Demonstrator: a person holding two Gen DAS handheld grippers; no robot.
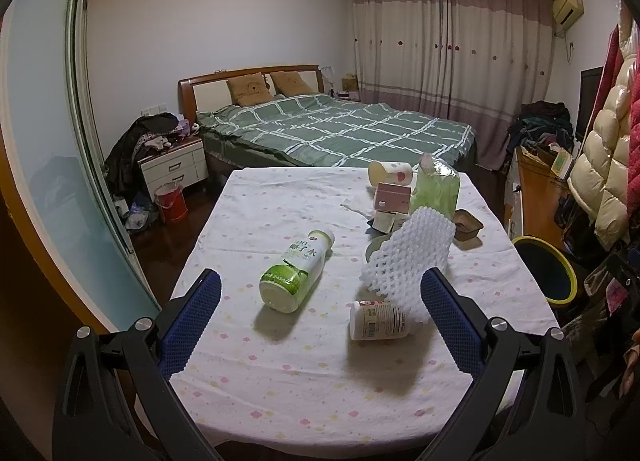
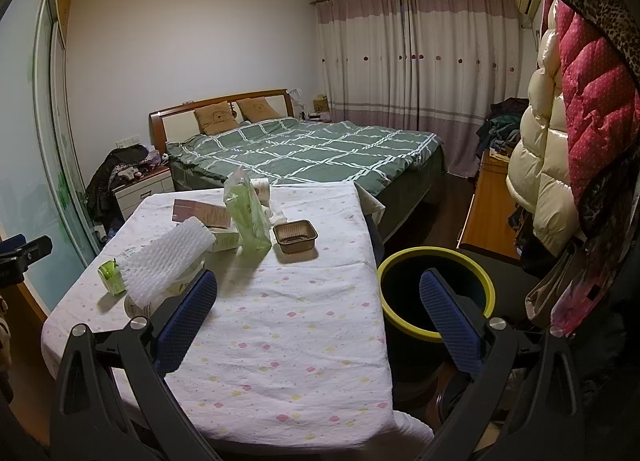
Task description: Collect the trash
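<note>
I judge I am only at the start: both my left gripper [image 1: 320, 317] and right gripper [image 2: 318, 315] are wide open and empty, the trash, like the bottle [image 1: 297, 269], lies on the table [image 1: 280, 381], the bin [image 2: 436, 293] beside it looks empty.

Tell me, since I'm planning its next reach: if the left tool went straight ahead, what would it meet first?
Probably the green-labelled bottle lying on the table, nearest the open left tool's centre line; the small white bottle sits slightly right. Depth is uncertain.
</note>
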